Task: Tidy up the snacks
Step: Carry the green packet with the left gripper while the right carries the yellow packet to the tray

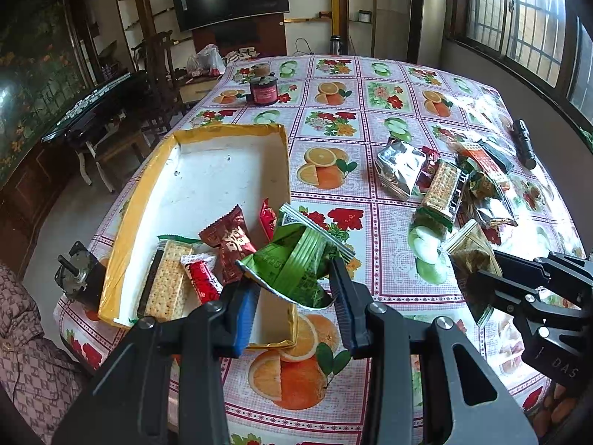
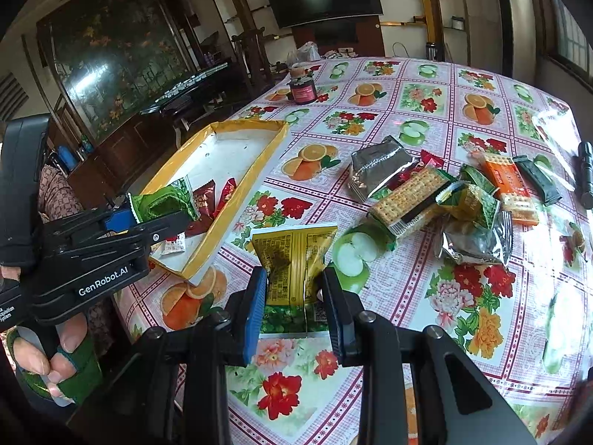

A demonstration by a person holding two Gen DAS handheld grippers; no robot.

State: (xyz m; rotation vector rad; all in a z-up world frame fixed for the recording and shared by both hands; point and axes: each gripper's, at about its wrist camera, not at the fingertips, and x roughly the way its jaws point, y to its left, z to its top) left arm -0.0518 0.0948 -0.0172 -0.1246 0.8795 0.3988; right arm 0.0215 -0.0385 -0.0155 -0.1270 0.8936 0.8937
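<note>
Left gripper [image 1: 292, 289] is clamped on a green snack packet [image 1: 296, 259], held in the air over the near right corner of the yellow-rimmed box [image 1: 122, 222], presumably so it can drop straight in. Packet is crumpled between the pads, tilted, not touching the box floor as far as I can tell.

Right gripper [image 2: 294, 296] is clenched on a yellow-green snack packet [image 2: 292, 259], lifted just above the tablecloth [image 2: 407, 296] beside the box's near edge (looks like it's queued for the same box). Pinch is mid-body, so the top flares out and the bag hangs upright.

Inside the box, near end: a cracker pack [image 1: 166, 278], a small red packet [image 1: 202, 278], a dark red candy wrapper [image 1: 229, 241] and another red one [image 1: 267, 218] against the right wall. All bunched at the near end, far half bare, likely because that's the shortest reach.

Further right on the table, the unsorted pile [image 2: 444, 193]: silver foil bag [image 2: 378, 170], cracker pack, green and orange packets, overlapping loosely. Well apart from the box, so plenty left to move; task maybe a third done, judging by counts.

Beyond the pile, a black flashlight [image 1: 524, 144] near the table edge. Far end: a dark jar [image 1: 263, 91], not a loose snack, probably stays.
</note>
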